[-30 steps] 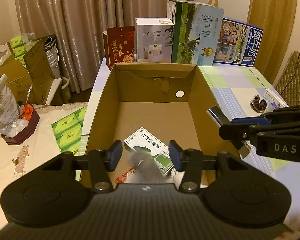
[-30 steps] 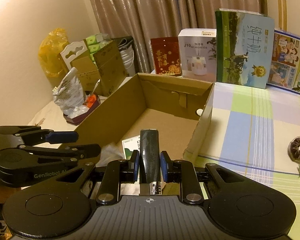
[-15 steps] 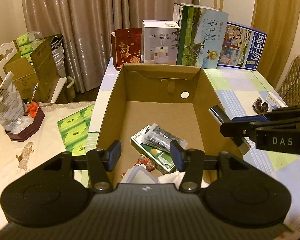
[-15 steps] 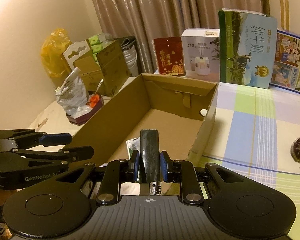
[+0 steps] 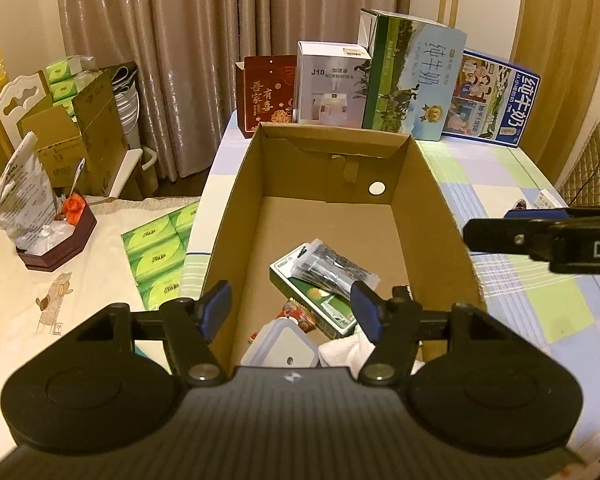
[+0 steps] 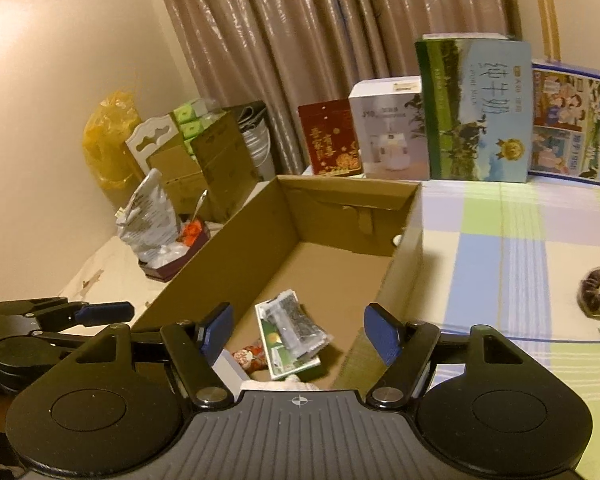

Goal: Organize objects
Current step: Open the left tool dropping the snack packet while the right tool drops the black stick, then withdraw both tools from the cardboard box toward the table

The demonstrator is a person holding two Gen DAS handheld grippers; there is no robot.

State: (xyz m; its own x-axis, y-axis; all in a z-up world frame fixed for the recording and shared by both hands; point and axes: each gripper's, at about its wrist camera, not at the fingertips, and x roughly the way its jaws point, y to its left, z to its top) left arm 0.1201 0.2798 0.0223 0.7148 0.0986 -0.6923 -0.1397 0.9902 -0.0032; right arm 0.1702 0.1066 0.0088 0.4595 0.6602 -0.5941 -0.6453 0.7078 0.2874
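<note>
An open cardboard box (image 5: 432, 184) (image 6: 408, 236) stands on the checked tablecloth. Inside lie a green-and-white carton (image 5: 320, 300) (image 6: 280, 344), a clear packet of dark contents (image 5: 332, 268) (image 6: 296, 320) on top of it, a red wrapper (image 5: 296, 312) (image 6: 250, 358), a white lidded container (image 5: 284, 346) and white cloth (image 5: 344, 350). My left gripper (image 5: 292, 306) is open and empty above the box's near end. My right gripper (image 6: 300, 328) is open and empty above the box's near right corner; it also shows in the left wrist view (image 5: 540, 236).
Milk cartons (image 5: 412, 76), a white humidifier box (image 5: 332, 84) and a red box (image 5: 266, 92) stand behind the cardboard box. A dark curled object (image 6: 596, 298) lies on the cloth at right. Green tissue packs (image 5: 160, 252) and a red tray (image 5: 56, 240) lie left.
My right gripper has opened and no longer holds the dark cylinder. The clear packet dropped from my left gripper onto the green carton. Both grippers have drawn back.
</note>
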